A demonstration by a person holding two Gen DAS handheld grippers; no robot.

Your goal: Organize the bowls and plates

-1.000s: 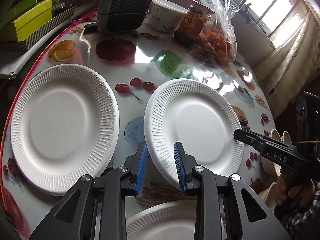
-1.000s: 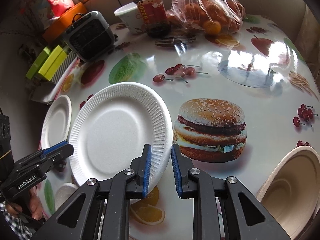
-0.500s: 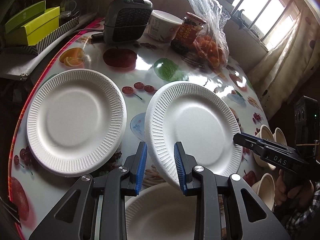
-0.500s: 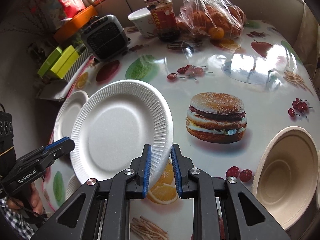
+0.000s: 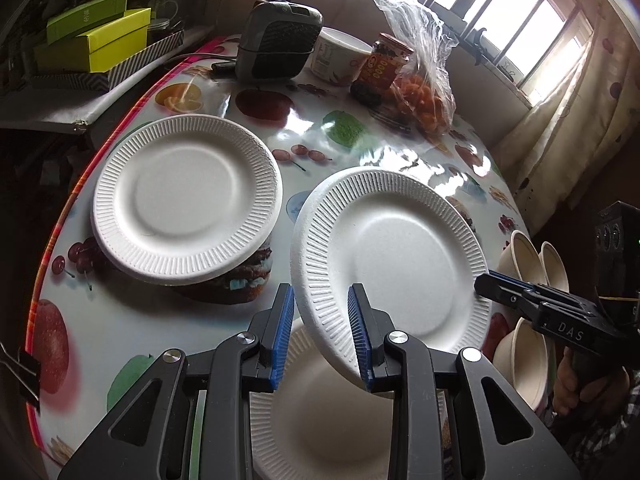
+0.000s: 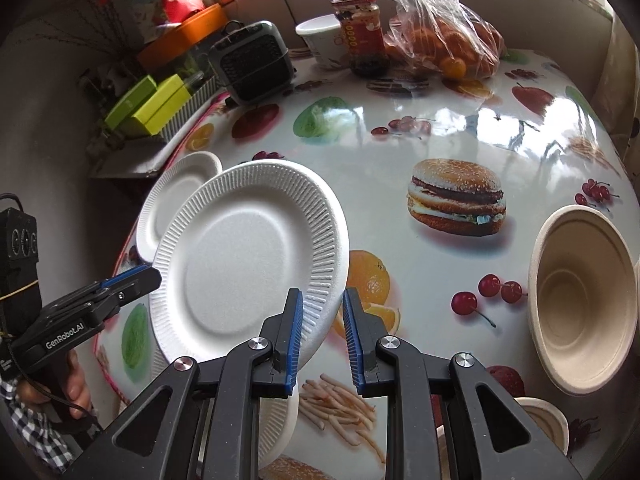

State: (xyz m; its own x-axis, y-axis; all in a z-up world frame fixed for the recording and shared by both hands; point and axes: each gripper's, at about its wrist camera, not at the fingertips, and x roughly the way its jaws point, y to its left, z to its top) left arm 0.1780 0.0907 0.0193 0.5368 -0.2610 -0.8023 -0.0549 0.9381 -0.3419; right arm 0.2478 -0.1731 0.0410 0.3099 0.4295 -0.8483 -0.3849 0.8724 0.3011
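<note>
A plate hangs tilted above the table, its rim between both grippers. Left of it lies another plate, under it a third. Bowls sit right; a jar and bag stand behind.

home dining room: fruit-print tablecloth, curtained window

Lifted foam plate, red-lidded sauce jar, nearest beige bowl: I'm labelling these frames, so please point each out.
lifted foam plate point(image 5: 400, 264), left wrist view, flat centre.
red-lidded sauce jar point(image 6: 360, 34), right wrist view, label.
nearest beige bowl point(image 6: 576, 300), right wrist view, inner wall.
</note>
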